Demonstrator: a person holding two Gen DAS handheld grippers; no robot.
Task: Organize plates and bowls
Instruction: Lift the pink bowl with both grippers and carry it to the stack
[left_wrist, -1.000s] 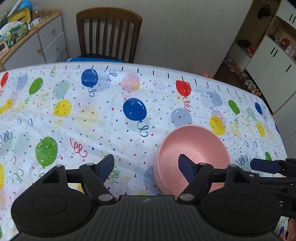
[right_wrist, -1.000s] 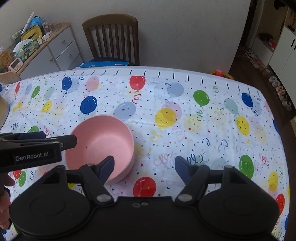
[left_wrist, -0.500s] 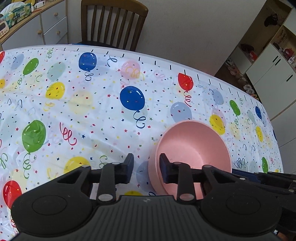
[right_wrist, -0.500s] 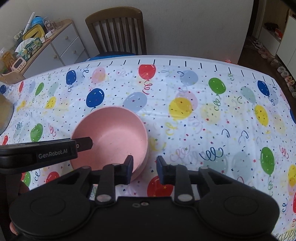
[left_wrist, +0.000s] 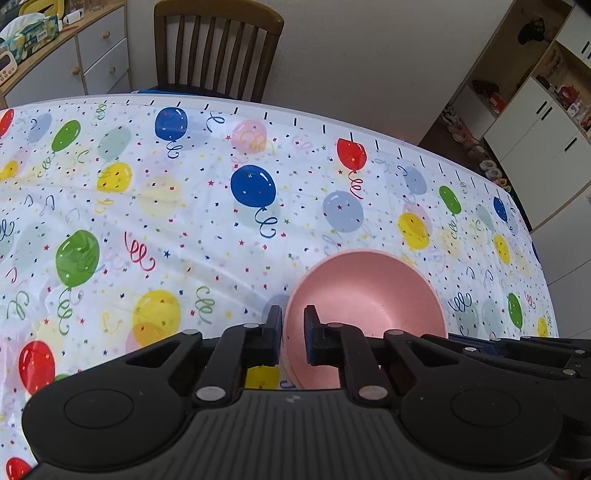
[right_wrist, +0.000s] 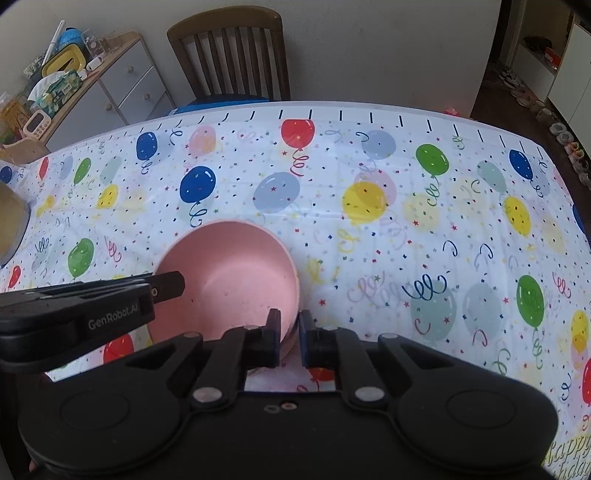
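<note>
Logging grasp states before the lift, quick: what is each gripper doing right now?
Left gripper: closed on the left rim of the pink bowl.
Right gripper: closed on the bowl's right rim.

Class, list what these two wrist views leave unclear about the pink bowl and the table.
- Left wrist: the pink bowl's near rim and base, behind the left gripper.
- Right wrist: whether the bowl is lifted; the right gripper covers its underside.
- Right wrist: tan object, cut off by the left edge.
</note>
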